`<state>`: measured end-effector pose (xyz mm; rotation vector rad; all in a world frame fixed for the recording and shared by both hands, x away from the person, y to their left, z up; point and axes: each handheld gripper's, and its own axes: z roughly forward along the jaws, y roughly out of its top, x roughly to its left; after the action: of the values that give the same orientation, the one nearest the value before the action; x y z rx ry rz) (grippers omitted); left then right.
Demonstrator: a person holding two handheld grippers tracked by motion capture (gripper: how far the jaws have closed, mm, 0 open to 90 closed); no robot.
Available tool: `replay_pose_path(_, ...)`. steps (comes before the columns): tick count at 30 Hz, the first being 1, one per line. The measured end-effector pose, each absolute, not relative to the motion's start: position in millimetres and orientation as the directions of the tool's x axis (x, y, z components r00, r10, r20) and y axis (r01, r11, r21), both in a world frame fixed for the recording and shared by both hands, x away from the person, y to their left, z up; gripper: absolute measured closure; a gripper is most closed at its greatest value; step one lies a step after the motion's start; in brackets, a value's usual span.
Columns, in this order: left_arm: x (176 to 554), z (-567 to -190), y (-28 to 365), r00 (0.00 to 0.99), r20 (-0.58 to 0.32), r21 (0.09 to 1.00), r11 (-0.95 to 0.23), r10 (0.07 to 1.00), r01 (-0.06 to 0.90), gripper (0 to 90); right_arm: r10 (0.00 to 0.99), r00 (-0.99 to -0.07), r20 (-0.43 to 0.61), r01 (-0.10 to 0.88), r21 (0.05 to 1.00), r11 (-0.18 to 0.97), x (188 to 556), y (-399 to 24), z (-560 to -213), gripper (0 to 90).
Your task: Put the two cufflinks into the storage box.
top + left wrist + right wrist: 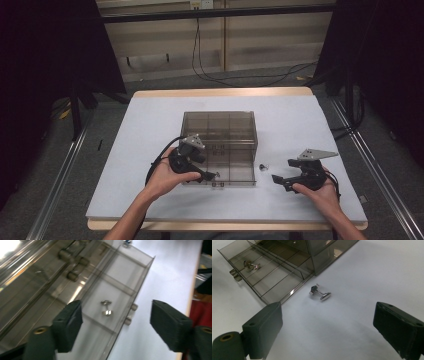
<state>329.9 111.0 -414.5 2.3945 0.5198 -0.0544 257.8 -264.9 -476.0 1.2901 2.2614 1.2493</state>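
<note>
A smoky clear drawer box (219, 128) stands mid-table with its divided drawer (234, 172) pulled out toward me. One silver cufflink (106, 307) lies in a drawer compartment, also seen as a cufflink (250, 264) in the right gripper view. A second cufflink (320, 293) lies on the white tabletop just right of the drawer (262, 165). My left gripper (213, 175) hovers open over the drawer's front left corner, its jaws either side of the inner cufflink (116, 317). My right gripper (276, 180) is open and empty, aimed at the loose cufflink from a short way off (327, 322).
The drawer front carries two small round knobs (131, 314). The white table (150, 125) has bare surface on both sides of the box. Its front edge runs just behind my hands. Dark stands and cables lie beyond the far edge.
</note>
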Motion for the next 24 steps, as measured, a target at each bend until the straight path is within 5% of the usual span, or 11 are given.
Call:
replay_pose_path(6,321.2,-414.8,127.1,0.907,-0.170,0.649,-0.649,0.385,0.397,11.8,0.799,-0.574,0.180,0.579,0.778,0.242,257.8,-265.1,-475.4,9.5)
replay_pose_path(24,295.4,-414.4,174.7,0.844,-0.142,0.744,-0.506,0.518,0.436,5.6,0.783,-0.591,0.193,0.575,0.782,0.241,258.0,-265.9,-474.2,13.5)
